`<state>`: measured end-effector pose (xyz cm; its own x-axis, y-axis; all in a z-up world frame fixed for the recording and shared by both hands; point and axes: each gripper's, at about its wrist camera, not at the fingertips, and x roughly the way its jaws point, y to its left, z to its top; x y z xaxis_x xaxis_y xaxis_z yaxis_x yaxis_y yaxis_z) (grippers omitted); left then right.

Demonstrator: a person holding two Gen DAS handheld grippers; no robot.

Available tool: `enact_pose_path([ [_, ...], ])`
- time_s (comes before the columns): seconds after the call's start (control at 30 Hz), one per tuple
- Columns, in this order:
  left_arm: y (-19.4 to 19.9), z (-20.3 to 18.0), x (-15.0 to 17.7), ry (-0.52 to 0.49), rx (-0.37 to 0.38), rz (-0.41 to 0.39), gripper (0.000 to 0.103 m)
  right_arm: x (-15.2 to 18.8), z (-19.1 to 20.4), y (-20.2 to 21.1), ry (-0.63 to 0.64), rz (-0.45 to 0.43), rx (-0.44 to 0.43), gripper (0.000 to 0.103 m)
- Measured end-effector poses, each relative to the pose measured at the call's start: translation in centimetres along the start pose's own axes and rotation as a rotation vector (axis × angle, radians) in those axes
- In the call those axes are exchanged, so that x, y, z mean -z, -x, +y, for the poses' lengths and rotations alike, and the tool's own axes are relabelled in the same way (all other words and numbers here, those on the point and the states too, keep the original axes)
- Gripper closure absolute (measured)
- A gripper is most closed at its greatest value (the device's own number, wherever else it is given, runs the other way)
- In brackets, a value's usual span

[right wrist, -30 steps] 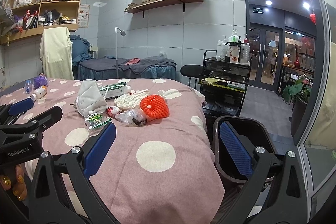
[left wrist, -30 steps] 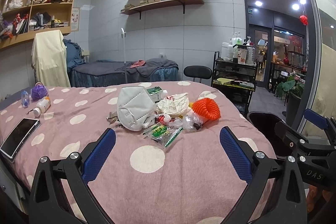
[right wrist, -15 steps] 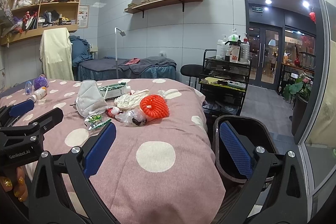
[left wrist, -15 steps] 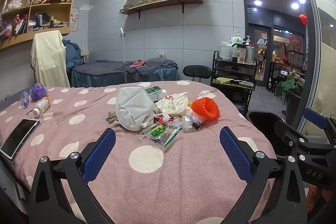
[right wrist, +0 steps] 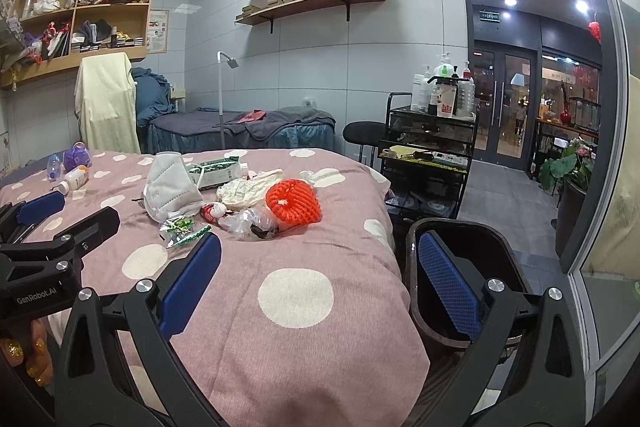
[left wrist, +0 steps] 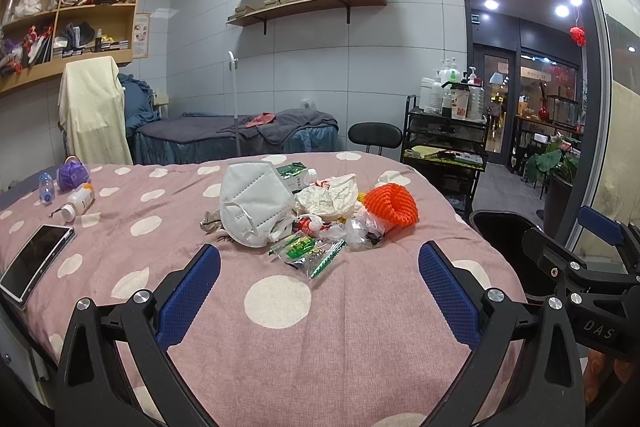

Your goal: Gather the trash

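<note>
Trash sits heaped on the pink spotted bedspread [left wrist: 280,347], straight ahead of both tongs: a white face mask [left wrist: 252,201], crumpled paper [left wrist: 330,197], an orange foam net [left wrist: 394,203], a clear plastic bag [left wrist: 364,229] and a green wrapper [left wrist: 308,251] nearest the left tongs [left wrist: 319,287]. Those hang spread wide with nothing between their blue pads, short of the pile. The right tongs [right wrist: 318,283] are equally wide and empty, over the bed's near corner, one pad in front of the black bin [right wrist: 500,239].

To start well, I'd say take the nearest loose piece first. The green wrapper lies flat, so the pads should come down low on either side of it and pinch its raised edge without gathering bedspread. The foam net, ahead and slightly left of the right tongs, looks springy and easy to squeeze, and the bin is close on that side.

Only the right view shows the bin's open mouth and how tight it stands against the bed. Only the left view shows the phone [left wrist: 36,261] far to the left; the small bottles [left wrist: 78,203] beyond it look like belongings, better left alone.
</note>
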<state>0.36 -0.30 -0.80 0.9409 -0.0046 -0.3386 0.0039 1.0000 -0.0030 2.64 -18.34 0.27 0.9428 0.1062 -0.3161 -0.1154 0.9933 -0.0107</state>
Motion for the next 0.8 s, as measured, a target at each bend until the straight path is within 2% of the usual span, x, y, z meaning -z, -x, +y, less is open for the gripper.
enact_pose_path([
  [0.63, -0.2, -0.1, 0.5, -0.002, 0.003, 0.005, 0.006, 0.1, 0.2, -0.3, 0.005, 0.007, -0.004, 0.005],
  [0.8, -1.4, 0.2, 0.9, -0.011, 0.007, 0.059, 0.006, 0.0, 0.5, -1.5, 0.026, 0.042, -0.010, 0.005],
])
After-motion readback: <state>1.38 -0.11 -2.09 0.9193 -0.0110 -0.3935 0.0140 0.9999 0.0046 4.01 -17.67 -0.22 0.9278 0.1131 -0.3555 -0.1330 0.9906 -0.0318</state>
